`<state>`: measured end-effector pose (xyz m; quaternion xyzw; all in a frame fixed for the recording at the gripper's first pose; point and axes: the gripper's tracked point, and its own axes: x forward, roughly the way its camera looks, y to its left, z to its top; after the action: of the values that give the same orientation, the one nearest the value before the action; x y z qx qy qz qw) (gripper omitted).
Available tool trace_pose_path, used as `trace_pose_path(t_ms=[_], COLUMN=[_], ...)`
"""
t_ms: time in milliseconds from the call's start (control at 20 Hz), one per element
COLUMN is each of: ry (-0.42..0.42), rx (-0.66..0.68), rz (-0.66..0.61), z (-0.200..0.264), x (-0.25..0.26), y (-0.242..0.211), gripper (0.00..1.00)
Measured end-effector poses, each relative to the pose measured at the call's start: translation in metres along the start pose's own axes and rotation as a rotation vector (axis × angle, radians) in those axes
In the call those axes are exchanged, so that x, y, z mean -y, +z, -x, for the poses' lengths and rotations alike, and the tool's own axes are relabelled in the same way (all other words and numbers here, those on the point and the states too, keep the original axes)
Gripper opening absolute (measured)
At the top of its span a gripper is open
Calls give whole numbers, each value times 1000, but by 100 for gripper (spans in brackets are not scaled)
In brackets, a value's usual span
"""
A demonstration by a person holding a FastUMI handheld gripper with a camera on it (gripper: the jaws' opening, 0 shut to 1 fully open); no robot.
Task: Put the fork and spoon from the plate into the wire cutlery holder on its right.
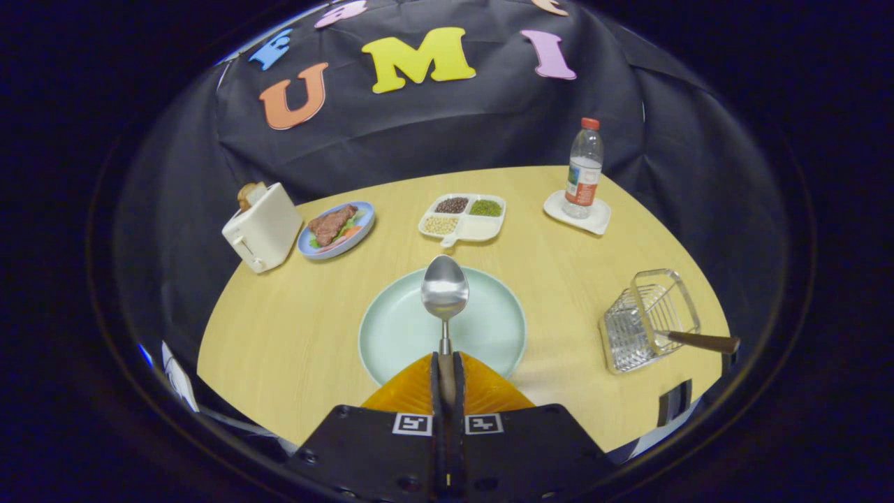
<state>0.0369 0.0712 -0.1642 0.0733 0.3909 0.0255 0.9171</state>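
Gripper [447,381] clamped on spoon [445,290] handle

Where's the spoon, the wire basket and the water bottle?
spoon [445,290]: gripper view, on its bowl, held above the plate.
wire cutlery holder [649,321]: gripper view, on its wire side.
water bottle [584,175]: gripper view, on its label.

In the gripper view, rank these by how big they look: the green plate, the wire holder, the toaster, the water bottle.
1. Green plate, clearly largest.
2. Wire holder and toaster look alike; the holder is nearer, so no ranking.
3. Water bottle, smallest, also farthest.
The gripper is shut on the spoon.
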Motion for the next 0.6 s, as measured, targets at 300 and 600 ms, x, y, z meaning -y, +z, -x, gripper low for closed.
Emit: trace_pose_path(t_ms=[300, 600], ry=[21, 12], rx=[69, 124], rz=[-34, -70], z=[59, 103], x=[45, 105], y=[26, 52], gripper=[2, 2])
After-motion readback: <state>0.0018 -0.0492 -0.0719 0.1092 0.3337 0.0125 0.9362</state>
